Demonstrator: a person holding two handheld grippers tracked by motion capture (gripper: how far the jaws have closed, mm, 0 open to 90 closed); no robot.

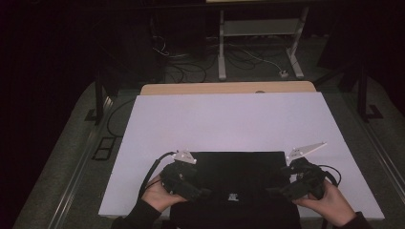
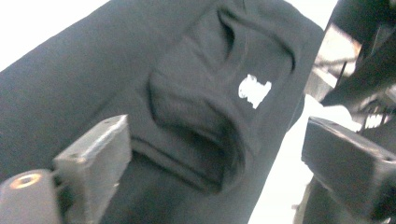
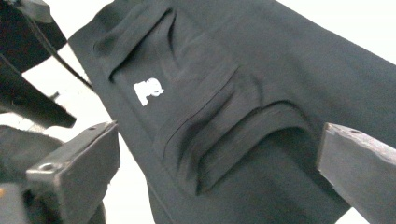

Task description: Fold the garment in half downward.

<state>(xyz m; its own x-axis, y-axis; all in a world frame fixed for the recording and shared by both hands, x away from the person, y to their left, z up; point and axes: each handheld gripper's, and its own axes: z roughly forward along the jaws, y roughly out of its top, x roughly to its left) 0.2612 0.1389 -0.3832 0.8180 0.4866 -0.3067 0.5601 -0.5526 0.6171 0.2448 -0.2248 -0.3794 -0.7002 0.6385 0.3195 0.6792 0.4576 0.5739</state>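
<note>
- High view: a black garment (image 1: 234,183), folded into a rectangle, lies on the near edge of the white table (image 1: 224,119), its long axis running side to side between the two hands.
- Left gripper (image 1: 193,188) sits at the garment's left end, right gripper (image 1: 282,191) at its right end, both aimed inward at the near middle, about equally close.
- Left gripper view: the jaws stand spread, nothing between them; the cloth lies just ahead and below, puckered into a fold.
- Right gripper view: the jaws stand likewise spread and empty, above a ridge of bunched cloth.
- A small white logo (image 2: 254,90) is printed near the middle of the near edge, also visible from the right (image 3: 147,92); it is too blurred to read.
- Judging by this, either hand could reach the folds equally well.
</note>
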